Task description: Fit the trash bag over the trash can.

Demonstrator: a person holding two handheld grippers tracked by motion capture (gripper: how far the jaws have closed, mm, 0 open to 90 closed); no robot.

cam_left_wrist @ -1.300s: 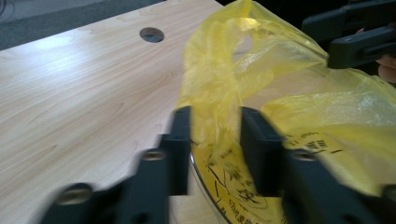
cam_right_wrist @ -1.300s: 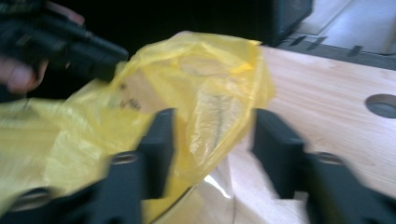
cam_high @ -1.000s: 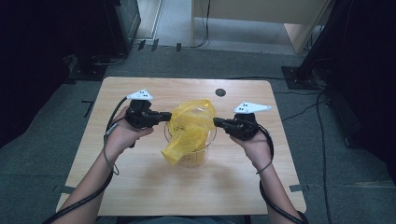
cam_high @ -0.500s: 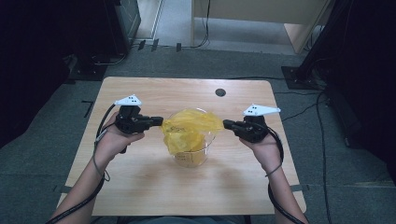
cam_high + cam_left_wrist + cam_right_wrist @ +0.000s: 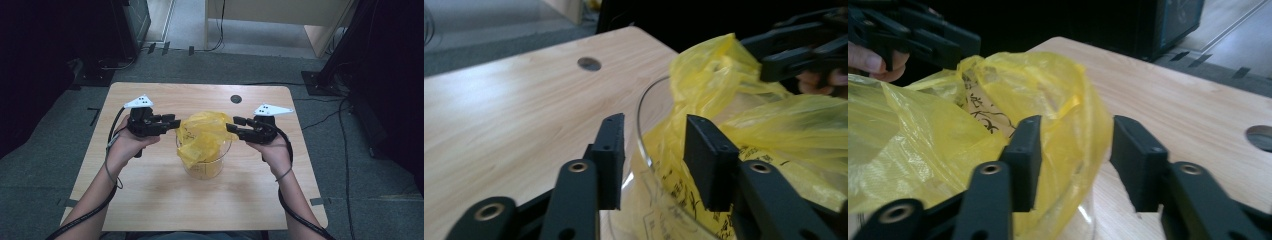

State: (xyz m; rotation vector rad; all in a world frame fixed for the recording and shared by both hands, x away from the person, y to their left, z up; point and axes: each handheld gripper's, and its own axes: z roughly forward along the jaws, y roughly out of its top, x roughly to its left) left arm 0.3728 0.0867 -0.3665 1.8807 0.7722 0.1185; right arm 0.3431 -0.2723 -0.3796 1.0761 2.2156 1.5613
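Lining the clear container point(image 5: 204, 161) with the yellow plastic bag point(image 5: 202, 136) seems to be the step in hand, and both tools have just let go: the left gripper point(image 5: 172, 123) at 9 o'clock of the container has had its jaws opening, and in the left gripper view they stand apart astride the glass rim point(image 5: 640, 131) with bag film between them but no pad pressing. The right gripper point(image 5: 234, 126) at 3 o'clock has likewise been opening, its jaws parted around a fold of the bag point(image 5: 1068, 125) without pinching it. The bag sits bunched in the container's mouth at the centre of the wooden table point(image 5: 150, 200), its top heaped above the rim. To do this well, I would re-grip the bag's loose edge on each side, draw it outward and down over the rim evenly, and keep the pulls balanced so the light container does not tip or slide.
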